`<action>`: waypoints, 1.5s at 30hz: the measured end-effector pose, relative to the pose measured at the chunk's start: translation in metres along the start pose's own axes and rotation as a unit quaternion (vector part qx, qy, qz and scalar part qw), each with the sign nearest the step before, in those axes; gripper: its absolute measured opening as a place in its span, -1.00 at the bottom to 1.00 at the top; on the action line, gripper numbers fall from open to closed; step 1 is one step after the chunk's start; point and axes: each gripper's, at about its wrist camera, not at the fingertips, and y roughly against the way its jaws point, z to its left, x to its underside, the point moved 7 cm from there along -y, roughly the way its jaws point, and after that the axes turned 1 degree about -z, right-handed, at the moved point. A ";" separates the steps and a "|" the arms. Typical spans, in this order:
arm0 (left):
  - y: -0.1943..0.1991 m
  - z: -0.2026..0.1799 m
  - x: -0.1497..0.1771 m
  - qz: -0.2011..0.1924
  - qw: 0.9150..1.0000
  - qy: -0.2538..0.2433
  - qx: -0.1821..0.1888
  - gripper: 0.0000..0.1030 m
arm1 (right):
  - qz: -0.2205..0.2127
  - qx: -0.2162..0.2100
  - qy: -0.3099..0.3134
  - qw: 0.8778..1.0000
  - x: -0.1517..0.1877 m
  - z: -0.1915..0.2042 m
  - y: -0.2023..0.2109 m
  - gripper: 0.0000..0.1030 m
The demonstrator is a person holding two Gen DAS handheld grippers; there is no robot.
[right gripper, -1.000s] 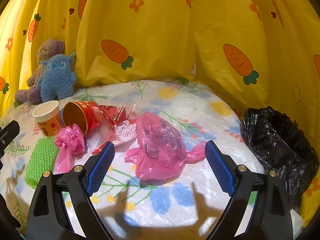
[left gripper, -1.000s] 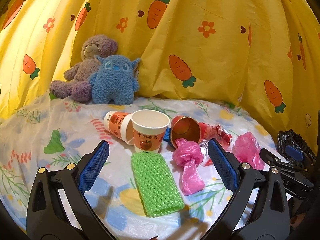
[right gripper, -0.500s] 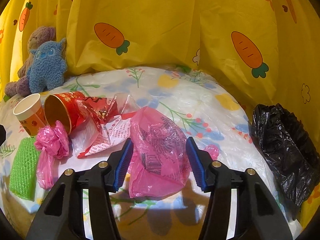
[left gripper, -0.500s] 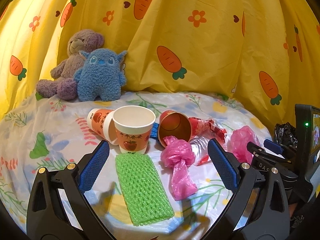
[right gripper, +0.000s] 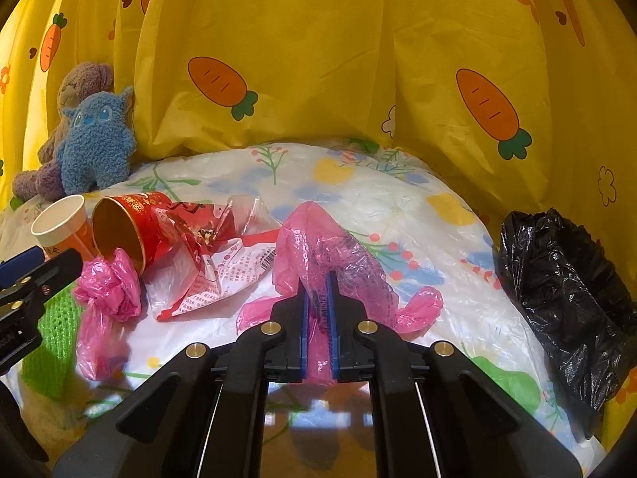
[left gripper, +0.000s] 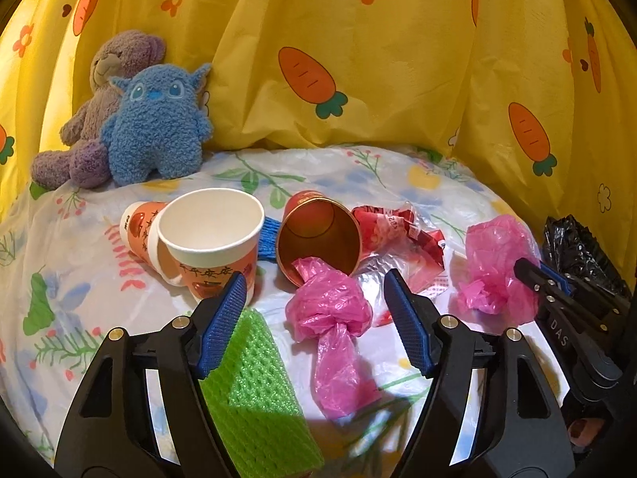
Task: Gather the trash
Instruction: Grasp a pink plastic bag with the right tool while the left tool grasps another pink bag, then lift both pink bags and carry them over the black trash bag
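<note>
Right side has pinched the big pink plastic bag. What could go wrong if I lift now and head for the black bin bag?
The right gripper pinches only a thin fold of the large pink plastic bag, so the film may slip or tear.

The bag lies against the clear red-printed wrapper, which may drag along.

The black bin bag looks slumped, its mouth unclear, so a drop could miss.

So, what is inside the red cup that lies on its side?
The red cup shows a bare golden wall inside. A knotted pink bag lies at its mouth and covers the lower rim; whether it reaches inside cannot be told.
</note>
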 end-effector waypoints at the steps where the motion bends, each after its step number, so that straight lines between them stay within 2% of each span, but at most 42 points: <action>1: -0.005 -0.001 0.001 0.007 1.000 -0.003 -0.002 0.26 | -0.003 0.000 0.000 1.000 0.000 0.000 0.001 -0.83; 7: -0.023 -0.002 0.008 0.044 0.999 0.001 0.003 0.07 | -0.018 -0.001 -0.001 1.000 -0.002 0.000 0.007 -0.83; 10: -0.030 -0.003 0.011 0.061 0.998 0.000 0.008 -0.13 | -0.021 0.000 0.003 1.000 -0.003 0.002 0.008 -0.83; 14: -0.032 -0.006 0.012 0.067 0.998 -0.003 0.019 -0.36 | -0.024 0.000 0.003 1.000 -0.003 0.002 0.009 -0.83; 20: -0.029 0.000 0.010 0.059 0.997 0.016 0.035 -0.47 | -0.032 -0.001 0.002 0.999 -0.004 0.002 0.013 -0.83; 27: -0.006 0.003 0.001 0.015 0.998 0.040 0.041 -0.50 | -0.050 -0.002 -0.004 0.999 -0.006 -0.001 0.020 -0.83; 34: 0.039 -0.010 -0.017 -0.048 0.998 0.020 0.033 -0.50 | -0.059 -0.003 0.003 0.998 -0.006 0.002 0.023 -0.83; 41: 0.068 -0.018 -0.027 -0.086 0.996 0.003 0.022 -0.50 | -0.067 -0.023 0.000 0.997 -0.004 0.000 0.041 -0.84; 45: 0.077 -0.026 -0.031 -0.097 0.995 -0.001 0.032 -0.50 | -0.078 -0.036 -0.005 0.996 -0.002 -0.005 0.061 -0.84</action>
